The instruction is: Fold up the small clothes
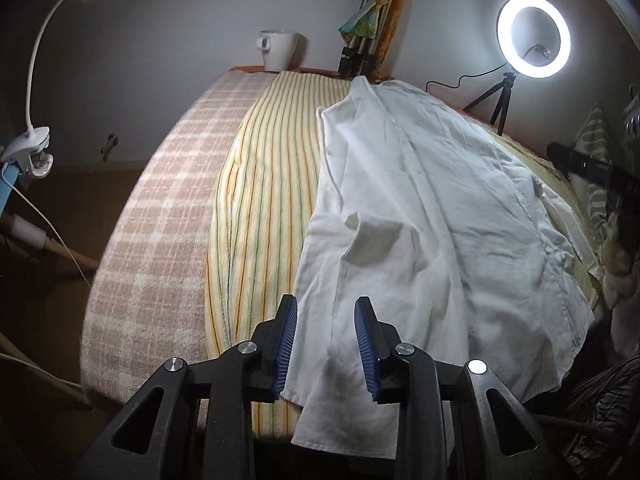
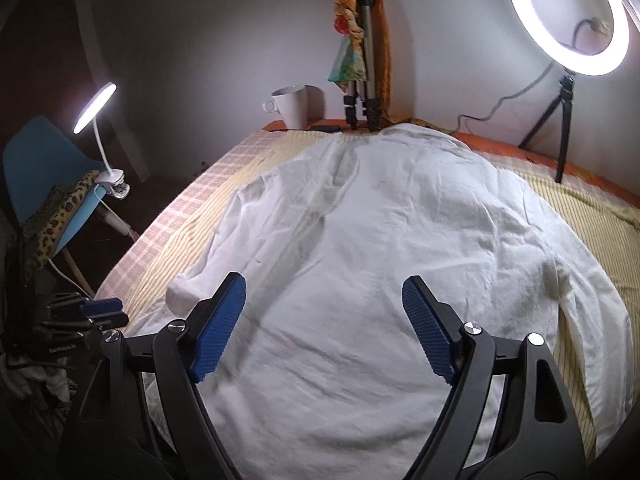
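My left gripper [image 1: 326, 344] sits low in the left wrist view with its fingers [image 1: 289, 344] a little apart, straddling the near corner of the white shirt [image 1: 420, 208] where it droops over the tabletop's front edge; cloth lies between the pads, but I see a gap on both sides, so I judge it released rather than gripping. My right gripper [image 2: 324, 324] hangs over the middle of the shirt in the right wrist view, fingers [image 2: 218, 328] spread wide and grasping nothing. The shirt lies spread and wrinkled across the centre and right of the surface, its hem toward the bottom of the frame and its collar end toward the top. I take this as the start of a fold: the next move calls for pinching the near corner firmly on the left, finding a matching edge on the right, and carrying both over evenly so the cloth does not bunch. The tabletop is covered by a yellow striped towel [image 1: 264, 184] and a pink checked towel [image 1: 160, 216]. At the top stand a white mug [image 1: 278, 50], a folded tripod [image 2: 362, 80] and a lit ring light [image 1: 534, 36]; a clip lamp [image 2: 96, 108] glows at the left.
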### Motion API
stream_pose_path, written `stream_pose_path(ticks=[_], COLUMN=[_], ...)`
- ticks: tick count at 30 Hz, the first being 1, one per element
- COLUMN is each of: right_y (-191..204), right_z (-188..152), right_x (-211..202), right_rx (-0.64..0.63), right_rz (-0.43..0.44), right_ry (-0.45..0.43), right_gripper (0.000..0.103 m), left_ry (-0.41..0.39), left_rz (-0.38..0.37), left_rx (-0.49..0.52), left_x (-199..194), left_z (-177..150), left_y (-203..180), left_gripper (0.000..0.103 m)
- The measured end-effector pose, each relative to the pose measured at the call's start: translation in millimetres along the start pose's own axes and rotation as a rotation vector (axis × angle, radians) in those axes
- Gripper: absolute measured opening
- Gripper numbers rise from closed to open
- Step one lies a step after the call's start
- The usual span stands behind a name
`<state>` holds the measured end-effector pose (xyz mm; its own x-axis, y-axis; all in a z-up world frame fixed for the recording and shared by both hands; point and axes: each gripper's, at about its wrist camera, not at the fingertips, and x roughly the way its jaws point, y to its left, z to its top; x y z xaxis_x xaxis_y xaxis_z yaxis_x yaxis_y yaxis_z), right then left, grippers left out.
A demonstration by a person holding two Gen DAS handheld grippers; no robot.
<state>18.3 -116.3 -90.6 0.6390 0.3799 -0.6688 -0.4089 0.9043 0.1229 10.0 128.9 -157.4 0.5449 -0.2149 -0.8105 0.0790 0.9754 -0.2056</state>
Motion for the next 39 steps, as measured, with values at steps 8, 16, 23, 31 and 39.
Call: stream_pose_path(ticks=[8,16,23,31,39], right_y=[40,37,81,90,84], right_z=[85,131,120,93,103], right_x=[78,188,226,261,246], right_rx=[-0.084,0.028,-0.326,-0.498,-0.477], right_rz=[0.062,0.049,0.131,0.129,0.106], right_ry=[0.058,0.181,0.250,0.346,0.258], right_gripper=[0.084,0.084,0.084,0.056,0.005], left_ry=[0.035,0.077,0.076,0.068,0.038], left_rz=[0.032,-0.022,-0.065,-0.065,-0.026], left_rx=[-0.012,-0.047,-0.051,-0.045,-0.050], left_x=[23,41,41,39,27], left_z=[0,3,2,-2,-7], left_y=[8,20,24,22,21], left_gripper=[0.028,0.012,0.003,0.000,0.000])
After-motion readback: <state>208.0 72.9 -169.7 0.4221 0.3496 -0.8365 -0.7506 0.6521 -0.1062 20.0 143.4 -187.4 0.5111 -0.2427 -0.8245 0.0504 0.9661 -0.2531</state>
